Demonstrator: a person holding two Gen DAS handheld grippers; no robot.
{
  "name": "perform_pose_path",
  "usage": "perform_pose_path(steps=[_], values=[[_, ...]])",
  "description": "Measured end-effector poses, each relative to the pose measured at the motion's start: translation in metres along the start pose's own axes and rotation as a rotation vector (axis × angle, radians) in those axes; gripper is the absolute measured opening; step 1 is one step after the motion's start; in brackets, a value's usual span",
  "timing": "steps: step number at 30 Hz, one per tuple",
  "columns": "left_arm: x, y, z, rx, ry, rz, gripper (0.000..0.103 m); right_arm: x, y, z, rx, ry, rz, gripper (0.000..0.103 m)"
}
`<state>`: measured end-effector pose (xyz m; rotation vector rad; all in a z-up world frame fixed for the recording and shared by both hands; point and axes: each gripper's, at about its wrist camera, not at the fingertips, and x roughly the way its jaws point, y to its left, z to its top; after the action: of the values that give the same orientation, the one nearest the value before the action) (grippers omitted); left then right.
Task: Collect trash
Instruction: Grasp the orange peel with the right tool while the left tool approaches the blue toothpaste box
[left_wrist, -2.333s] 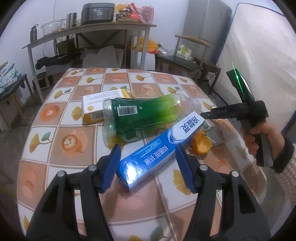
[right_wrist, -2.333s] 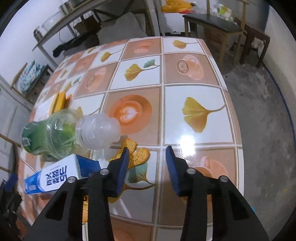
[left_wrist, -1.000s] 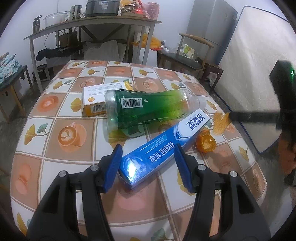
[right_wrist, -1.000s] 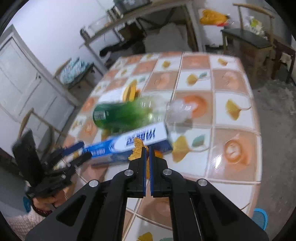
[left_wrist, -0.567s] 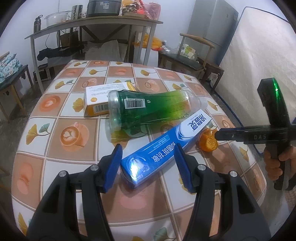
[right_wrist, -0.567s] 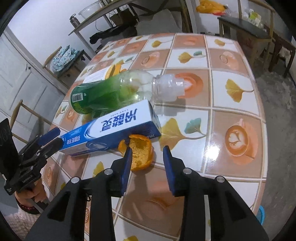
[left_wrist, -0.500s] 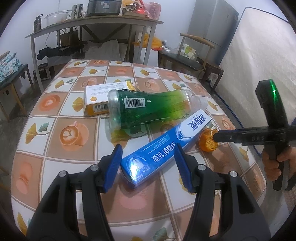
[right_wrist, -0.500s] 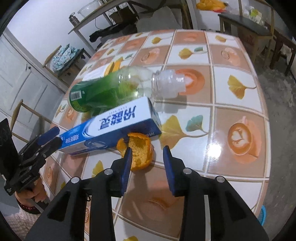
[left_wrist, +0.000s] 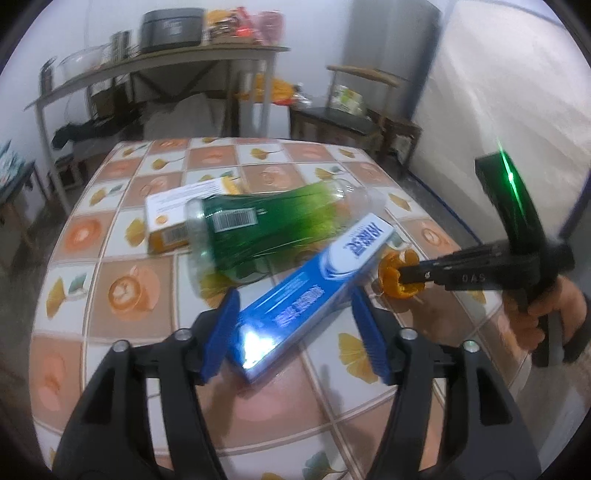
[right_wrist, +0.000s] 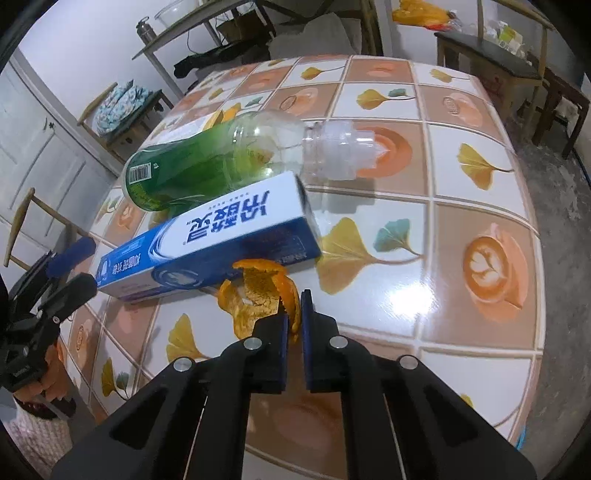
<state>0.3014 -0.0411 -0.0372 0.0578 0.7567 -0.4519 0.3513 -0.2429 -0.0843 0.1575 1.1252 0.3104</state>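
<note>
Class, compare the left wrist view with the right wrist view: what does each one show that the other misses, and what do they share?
Only the left wrist view shows the orange and white cardboard box behind the bottle, and the hand holding the right claw.

Only the right wrist view shows the bottle's clear plastic cap and the right claw's pads pinching the peel.

Both show the green plastic bottle lying down, the blue toothpaste box, the orange peel and the tiled table. The left claw is opening astride the toothpaste box.

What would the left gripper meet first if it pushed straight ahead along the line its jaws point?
Probably the blue toothpaste box: its near end already lies between the opening jaws of the left gripper, not yet pressed. Beyond it lies the green bottle.
</note>
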Motion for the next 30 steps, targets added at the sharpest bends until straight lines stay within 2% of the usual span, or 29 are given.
perform_pose_path(steps=[4, 8, 10, 11, 13, 15, 22, 24, 27, 30], values=[[0.018, -0.024, 0.006, 0.161, 0.049, 0.039, 0.065, -0.017, -0.014, -0.012, 0.037, -0.022, 0.016, 0.006], [0.045, -0.047, 0.008, 0.335, 0.114, 0.138, 0.065, -0.031, -0.027, -0.025, 0.064, -0.034, 0.021, 0.006], [0.055, -0.053, 0.009, 0.387, 0.157, 0.189, 0.065, -0.036, -0.031, -0.03, 0.073, -0.039, 0.024, 0.006], [0.062, -0.056, 0.009, 0.418, 0.189, 0.226, 0.063, -0.039, -0.034, -0.034, 0.081, -0.044, 0.027, 0.006], [0.066, -0.06, 0.008, 0.449, 0.211, 0.238, 0.052, -0.044, -0.039, -0.04, 0.095, -0.051, 0.036, 0.006], [0.064, -0.064, 0.007, 0.473, 0.224, 0.245, 0.05, -0.047, -0.042, -0.045, 0.105, -0.057, 0.041, 0.006], [0.036, -0.077, -0.013, 0.464, 0.266, 0.181, 0.04, -0.055, -0.047, -0.065, 0.129, -0.066, 0.06, 0.006], [0.024, -0.079, -0.022, 0.423, 0.293, 0.143, 0.04, -0.058, -0.046, -0.075, 0.126, -0.065, 0.059, 0.006], [0.012, -0.078, -0.034, 0.335, 0.362, 0.03, 0.04, -0.06, -0.045, -0.089, 0.126, -0.056, 0.06, 0.006], [0.007, -0.082, -0.041, 0.306, 0.374, 0.008, 0.043, -0.059, -0.044, -0.103, 0.128, -0.04, 0.058, 0.006]])
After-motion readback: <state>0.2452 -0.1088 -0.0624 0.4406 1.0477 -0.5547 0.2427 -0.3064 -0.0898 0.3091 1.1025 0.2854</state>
